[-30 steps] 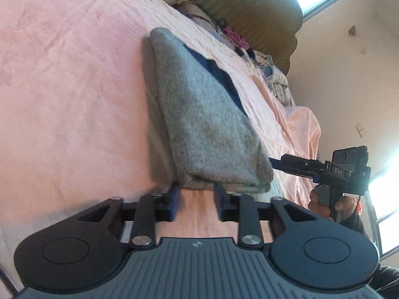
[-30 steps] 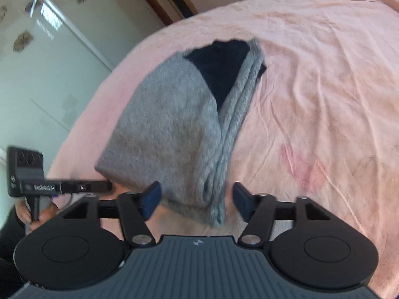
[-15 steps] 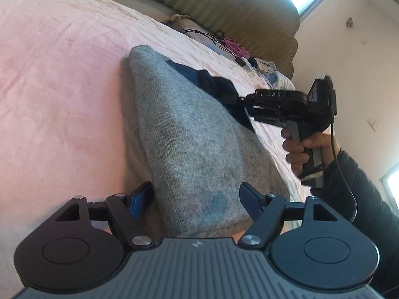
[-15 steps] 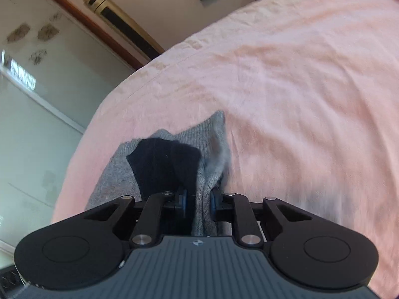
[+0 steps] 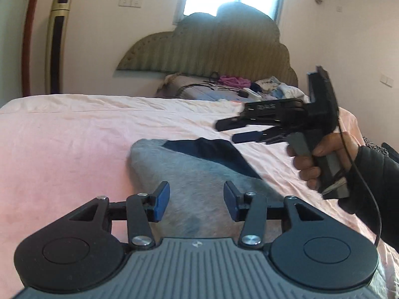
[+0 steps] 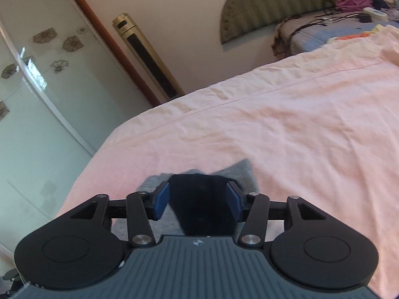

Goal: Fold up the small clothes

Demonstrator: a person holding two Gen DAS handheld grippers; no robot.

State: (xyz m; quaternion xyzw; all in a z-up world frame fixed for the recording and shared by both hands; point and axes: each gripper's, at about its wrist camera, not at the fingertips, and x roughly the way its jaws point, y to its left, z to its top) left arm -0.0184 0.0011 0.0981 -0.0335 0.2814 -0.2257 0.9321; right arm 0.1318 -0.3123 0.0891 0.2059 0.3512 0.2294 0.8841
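Note:
A folded grey knit garment with a dark navy part lies flat on the pink bedsheet. My left gripper is open and empty, hovering over the garment's near end. My right gripper shows in the left wrist view, held in a hand above the garment's far right edge, its fingers apart. In the right wrist view the right gripper is open above the navy part, with grey fabric beyond it.
A padded headboard stands at the far end, with a pile of clothes and cables below it. A gold tower appliance stands by the wall. A glass wardrobe door lies left of the bed.
My right gripper has let go of the garment's edge, opened and lifted. My left gripper has tilted up and drawn back slightly. The garment now lies flat, folded.

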